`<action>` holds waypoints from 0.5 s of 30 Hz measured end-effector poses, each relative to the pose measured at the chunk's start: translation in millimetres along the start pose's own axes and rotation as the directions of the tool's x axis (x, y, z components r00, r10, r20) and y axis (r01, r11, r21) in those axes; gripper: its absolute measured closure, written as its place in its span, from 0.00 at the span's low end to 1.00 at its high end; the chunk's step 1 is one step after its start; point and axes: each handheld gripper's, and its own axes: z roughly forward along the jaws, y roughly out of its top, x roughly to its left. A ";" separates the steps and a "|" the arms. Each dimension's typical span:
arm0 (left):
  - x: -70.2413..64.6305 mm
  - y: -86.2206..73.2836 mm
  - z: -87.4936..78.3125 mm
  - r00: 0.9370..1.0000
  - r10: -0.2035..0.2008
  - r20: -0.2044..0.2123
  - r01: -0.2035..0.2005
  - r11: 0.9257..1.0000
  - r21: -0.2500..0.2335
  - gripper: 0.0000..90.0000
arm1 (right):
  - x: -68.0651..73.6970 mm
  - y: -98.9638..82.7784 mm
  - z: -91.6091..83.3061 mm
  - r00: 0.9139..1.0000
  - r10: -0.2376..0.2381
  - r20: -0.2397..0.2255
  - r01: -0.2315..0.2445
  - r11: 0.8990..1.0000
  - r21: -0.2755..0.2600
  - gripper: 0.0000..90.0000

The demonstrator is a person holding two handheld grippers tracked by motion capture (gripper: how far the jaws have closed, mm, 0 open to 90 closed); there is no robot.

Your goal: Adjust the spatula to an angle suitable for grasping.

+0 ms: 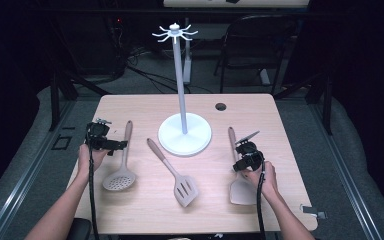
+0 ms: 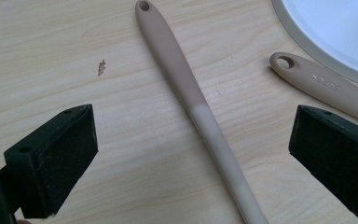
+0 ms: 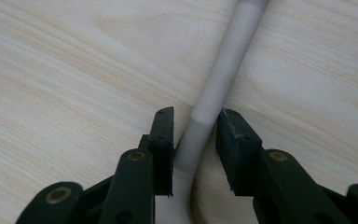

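Presently the right gripper (image 3: pixel 193 135) stands narrow astride the spatula (image 1: pixel 241 187) handle at lower right, pads not visibly pressing, so a lift risks slippage; the left gripper (image 2: pixel 191 154) gapes wide over the skimmer (image 2: pixel 200 112).

Overhead view; two close tabletop (image 1: pixel 145 210) views

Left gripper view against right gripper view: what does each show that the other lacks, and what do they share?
Left gripper view: the left hand-held gripper with jaws wide apart over the skimmer handle, the slotted turner's handle end and the white stand base. Right gripper view: the right hand-held gripper, jaws close on either side of the spatula handle; contact is unclear. Shared: the wooden table and a utensil handle between black jaws.
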 end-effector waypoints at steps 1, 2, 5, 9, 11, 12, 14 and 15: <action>-0.6 0.1 -0.4 1.000 -0.001 0.001 0.001 1.000 -0.002 0.01 | -0.7 -0.8 -1.3 1.000 -0.010 0.010 0.010 1.000 0.013 0.77; -0.6 0.1 -0.4 1.000 -0.001 0.001 0.001 1.000 -0.002 0.01 | -0.7 -0.8 -1.3 1.000 -0.010 0.010 0.010 1.000 0.013 0.77; -1.1 0.1 -1.1 1.000 0.003 0.003 -0.003 1.000 -0.004 0.01 | -1.4 -2.5 -2.9 1.000 -0.016 0.013 0.016 1.000 0.027 0.78; -1.4 0.1 -2.2 1.000 0.006 0.005 -0.006 1.000 -0.006 0.01 | -3.8 -7.3 -5.9 1.000 -0.019 0.009 0.019 0.999 0.043 0.80; -1.8 0.2 -2.5 1.000 0.009 0.006 -0.009 1.000 -0.005 0.01 | -5.0 -9.9 -7.5 1.000 -0.020 0.005 0.020 0.998 0.055 0.81; -2.8 0.3 -2.8 1.000 0.011 0.005 -0.011 1.000 -0.006 0.01 | -4.4 -13.4 -5.9 1.000 0.017 -0.006 -0.017 1.000 0.027 0.81; -3.6 0.6 -3.4 1.000 0.012 0.008 -0.012 1.000 -0.008 0.01 | -6.1 -12.3 -8.3 1.000 -0.003 -0.013 0.004 0.998 0.062 0.81; -4.9 1.0 -4.5 1.000 0.015 0.008 -0.015 1.000 -0.020 0.01 | -6.5 -12.1 -7.5 1.000 -0.005 -0.012 0.006 0.998 0.066 0.81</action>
